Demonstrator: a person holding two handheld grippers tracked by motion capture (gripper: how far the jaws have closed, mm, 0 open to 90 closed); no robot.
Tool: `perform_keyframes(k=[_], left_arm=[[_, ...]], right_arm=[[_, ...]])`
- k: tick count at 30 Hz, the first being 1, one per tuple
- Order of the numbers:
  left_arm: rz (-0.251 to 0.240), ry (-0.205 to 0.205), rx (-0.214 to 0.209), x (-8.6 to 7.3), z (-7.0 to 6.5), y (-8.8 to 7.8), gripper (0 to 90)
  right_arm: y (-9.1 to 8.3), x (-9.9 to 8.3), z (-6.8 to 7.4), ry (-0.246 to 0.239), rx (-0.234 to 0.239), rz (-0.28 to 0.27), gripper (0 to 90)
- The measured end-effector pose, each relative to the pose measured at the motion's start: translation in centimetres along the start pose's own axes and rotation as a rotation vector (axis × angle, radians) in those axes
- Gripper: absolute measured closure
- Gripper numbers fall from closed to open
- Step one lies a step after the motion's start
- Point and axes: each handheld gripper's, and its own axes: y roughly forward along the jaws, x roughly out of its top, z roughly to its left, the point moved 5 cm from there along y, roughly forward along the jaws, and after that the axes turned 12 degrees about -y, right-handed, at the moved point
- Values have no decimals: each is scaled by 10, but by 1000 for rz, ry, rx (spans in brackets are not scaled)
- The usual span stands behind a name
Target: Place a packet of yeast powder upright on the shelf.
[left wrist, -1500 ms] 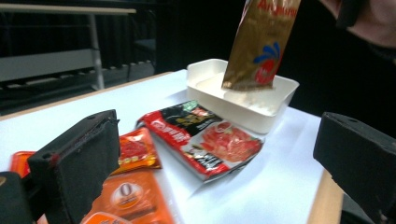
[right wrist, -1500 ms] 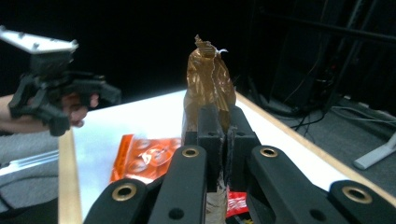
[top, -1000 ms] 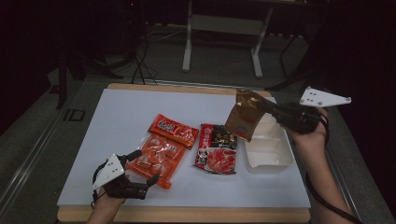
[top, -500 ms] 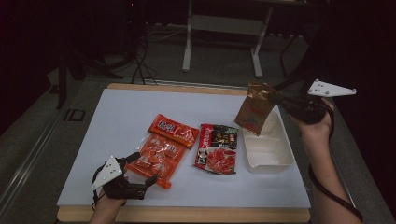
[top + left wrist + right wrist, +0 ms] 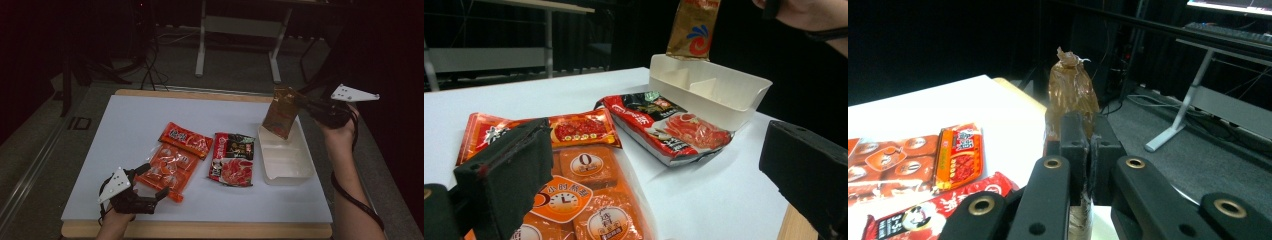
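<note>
- The brown-gold pouch (image 5: 281, 112) hangs in the air over the far end of the white divided tray (image 5: 299, 172), pinched near one edge by the right gripper (image 5: 306, 104); in the right gripper view the jaws are closed flat on the crinkled foil, and the pouch (image 5: 1071, 95) rises beyond them.
- As a judgement, the work looks like packing snack packets into the tray; the pouch is lifted and brought over it but not yet let go; the compartments that can be seen hold nothing, so the packing has barely begun.
- Three packets lie on the white worktop (image 5: 125, 130) outside the tray: a red-and-black packet (image 5: 232, 159) just beside the tray's left wall, a small red-orange packet (image 5: 186, 139) further left, and a clear orange multipack (image 5: 167, 170) overlapping the lower edge of that one.
- The left gripper (image 5: 149, 185) rests at the near left of the worktop with its jaws spread wide, one on either side of the multipack's near corner, holding nothing.
- Writing: the multipack's (image 5: 584, 200) round labels show a large "0", a "5" and a clock face, with Chinese characters too small to read; the pouch (image 5: 693, 27) carries a red-and-blue swirl and an orange band of print cut off at the top; the red-and-black packet (image 5: 664, 127) bears Chinese characters over a picture of red sliced food; no brand name can be read with certainty.
</note>
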Motion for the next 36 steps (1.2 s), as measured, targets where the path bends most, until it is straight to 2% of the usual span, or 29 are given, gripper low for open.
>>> perform_keyframes(k=[4, 6, 9, 10, 14, 18, 23, 26, 30, 33, 34, 35, 36], left_arm=[[0, -12, -3, -1, 1, 0, 16], [-2, -16, -1, -1, 1, 0, 16], [1, -15, -3, -2, 1, -1, 16], [0, -15, -3, -2, 0, -1, 16], [0, -19, -4, -2, 1, -1, 16], [0, -34, -4, -3, 3, -1, 16], [-6, -33, -5, -3, 2, -2, 16], [-4, -41, -6, -3, 3, -3, 16], [-8, -49, -6, -4, 4, -3, 16], [-8, -48, -4, -3, 4, -3, 16], [-9, -51, -4, -3, 4, -3, 16], [-10, -53, -4, -3, 5, -3, 16], [-11, -55, -3, -3, 5, -3, 16]], right_arm=[[3, -7, -7, 11, -7, 2, 878], [7, -11, -10, 7, -12, 25, 878], [9, -13, -11, 5, -10, 30, 878], [15, -17, -14, -9, -25, 55, 878], [21, -22, -20, -17, -44, 74, 878], [30, -23, -24, -18, -59, 86, 878], [39, -26, -26, -52, -78, 93, 877], [44, -28, -25, -44, -64, 81, 873], [49, -31, -22, -29, -29, 97, 875], [52, -32, -20, 2, 11, 85, 876], [52, -32, -20, 2, 11, 85, 876], [54, -33, -18, 23, 46, 76, 876], [55, -33, -17, 29, 55, 70, 876]])
